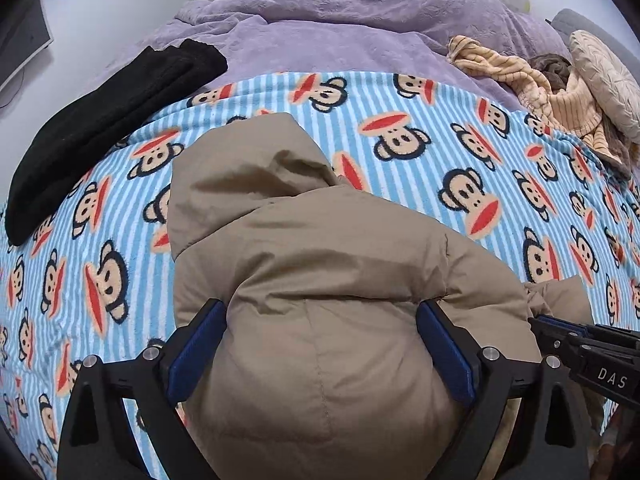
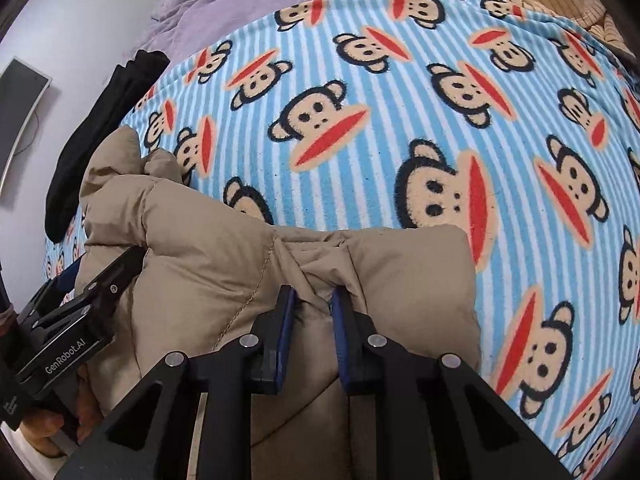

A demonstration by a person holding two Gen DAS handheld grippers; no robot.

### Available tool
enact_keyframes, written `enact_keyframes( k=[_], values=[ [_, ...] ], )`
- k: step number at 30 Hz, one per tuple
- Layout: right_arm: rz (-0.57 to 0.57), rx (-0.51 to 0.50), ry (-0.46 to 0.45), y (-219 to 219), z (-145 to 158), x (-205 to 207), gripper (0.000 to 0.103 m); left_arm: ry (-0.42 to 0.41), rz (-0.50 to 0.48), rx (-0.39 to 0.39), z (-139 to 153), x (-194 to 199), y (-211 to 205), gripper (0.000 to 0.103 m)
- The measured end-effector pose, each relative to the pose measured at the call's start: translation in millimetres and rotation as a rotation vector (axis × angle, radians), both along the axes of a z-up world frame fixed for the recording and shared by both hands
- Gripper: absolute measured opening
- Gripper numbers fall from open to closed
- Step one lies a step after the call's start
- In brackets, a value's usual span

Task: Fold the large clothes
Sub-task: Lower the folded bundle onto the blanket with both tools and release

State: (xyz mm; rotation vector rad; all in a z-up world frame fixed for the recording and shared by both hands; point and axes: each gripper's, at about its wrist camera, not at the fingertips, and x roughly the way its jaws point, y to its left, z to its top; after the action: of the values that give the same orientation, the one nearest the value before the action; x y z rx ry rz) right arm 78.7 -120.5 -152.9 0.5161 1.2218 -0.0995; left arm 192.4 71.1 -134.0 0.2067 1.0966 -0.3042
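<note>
A tan puffer jacket (image 1: pixel 320 240) lies folded on a blue striped monkey-print blanket (image 1: pixel 440 140), with its hood (image 1: pixel 240 168) pointing away from me. My left gripper (image 1: pixel 320 308) squeezes the thick bulk of the jacket between widely spaced fingers, and the fabric bulges out past the blue pads. On the right, my right gripper (image 1: pixel 560 336) meets the jacket's edge. In the right wrist view, the right gripper (image 2: pixel 313 294) is shut on a pinched fold of the jacket (image 2: pixel 200 248). The left gripper (image 2: pixel 100 276) shows at the jacket's left side.
A folded black garment (image 1: pixel 104 120) lies at the blanket's left edge. Behind is a purple fleece cover (image 1: pixel 340 24). A heap of beige striped clothes (image 1: pixel 540 84) and a cushion (image 1: pixel 604 76) sit at the far right. A hand (image 2: pixel 44 428) shows at the lower left.
</note>
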Motion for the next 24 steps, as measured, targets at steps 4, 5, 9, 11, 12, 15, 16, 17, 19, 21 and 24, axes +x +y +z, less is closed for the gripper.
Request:
enact_keyframes(
  k=[4,5,9,11,12,15,16,17,19,21,24],
  values=[
    [-0.002,0.028,0.001,-0.3,17.8,-9.0,0.023,0.007,-0.028,-0.005,17.8,-14.4,13.1,0.095],
    [0.002,0.030,-0.002,0.7,23.2,-12.6,0.023,0.007,-0.031,-0.005,22.3,-19.2,17.3,0.095],
    [0.014,0.057,-0.016,6.1,43.0,-31.1,0.025,0.034,-0.029,0.002,36.2,-43.0,36.9,0.095],
    [0.013,0.066,-0.015,9.3,51.3,-42.1,0.031,0.070,-0.028,0.018,37.7,-54.9,45.6,0.095],
    [0.015,0.070,-0.017,11.5,55.5,-48.6,0.034,0.081,-0.025,0.021,38.8,-61.9,50.6,0.095],
    [0.034,0.071,-0.019,20.8,66.3,-67.8,0.035,0.104,-0.014,0.024,41.7,-82.5,63.9,0.095],
    [0.042,0.069,-0.018,24.4,68.8,-74.1,0.035,0.113,-0.012,0.029,41.8,-88.0,67.0,0.095],
    [0.050,0.067,-0.017,28.2,71.3,-81.0,0.035,0.123,-0.011,0.034,41.3,-93.7,69.8,0.095],
    [0.060,0.064,-0.010,34.4,73.8,-93.5,0.035,0.148,-0.004,0.037,39.1,-104.0,75.1,0.095],
    [0.065,0.058,0.009,40.4,72.2,-106.1,0.035,0.169,0.005,0.033,35.8,-113.0,79.6,0.095],
    [0.054,0.057,0.048,43.6,62.6,-119.2,0.038,0.182,0.014,0.029,32.7,-122.0,84.0,0.095]
  ],
)
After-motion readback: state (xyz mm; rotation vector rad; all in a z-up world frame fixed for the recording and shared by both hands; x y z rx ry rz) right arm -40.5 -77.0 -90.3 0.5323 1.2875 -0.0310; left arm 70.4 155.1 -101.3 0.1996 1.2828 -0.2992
